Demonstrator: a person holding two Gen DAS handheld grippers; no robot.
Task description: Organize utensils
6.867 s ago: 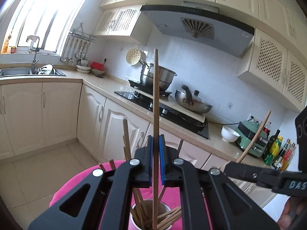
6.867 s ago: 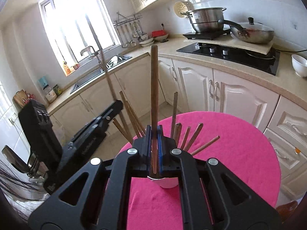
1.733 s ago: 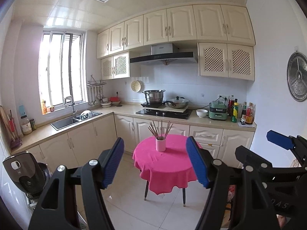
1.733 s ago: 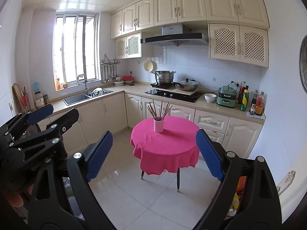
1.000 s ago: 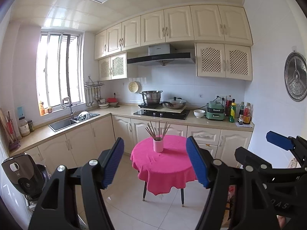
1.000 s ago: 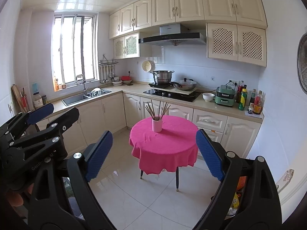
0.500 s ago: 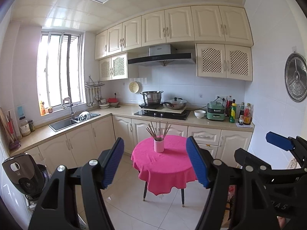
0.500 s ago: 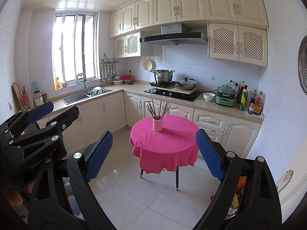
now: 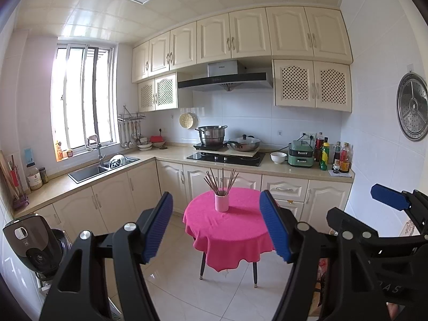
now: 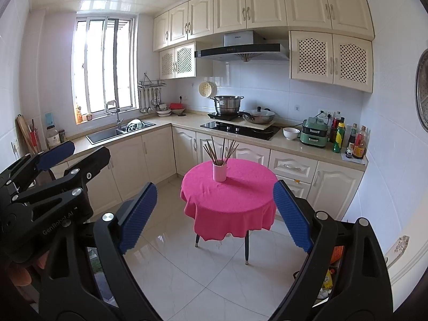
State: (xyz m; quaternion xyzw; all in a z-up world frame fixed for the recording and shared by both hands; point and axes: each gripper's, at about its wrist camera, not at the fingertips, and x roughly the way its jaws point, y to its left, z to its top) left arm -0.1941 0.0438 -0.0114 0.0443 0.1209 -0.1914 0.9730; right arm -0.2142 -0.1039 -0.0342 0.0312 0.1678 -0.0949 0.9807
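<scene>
Chopsticks [image 9: 220,180] in the cup [image 9: 221,202]: lower ends hidden, count unclear.

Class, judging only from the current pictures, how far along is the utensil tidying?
Done: the chopsticks stand bunched in the pink cup on the pink-clothed table, none lying loose. In hand: nothing; the left gripper and right gripper are open, well back from the table. Left: nothing visible.

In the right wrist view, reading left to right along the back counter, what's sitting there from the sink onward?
sink → red dish → steel pot → lidded wok → white bowl → green appliance → bottles
</scene>
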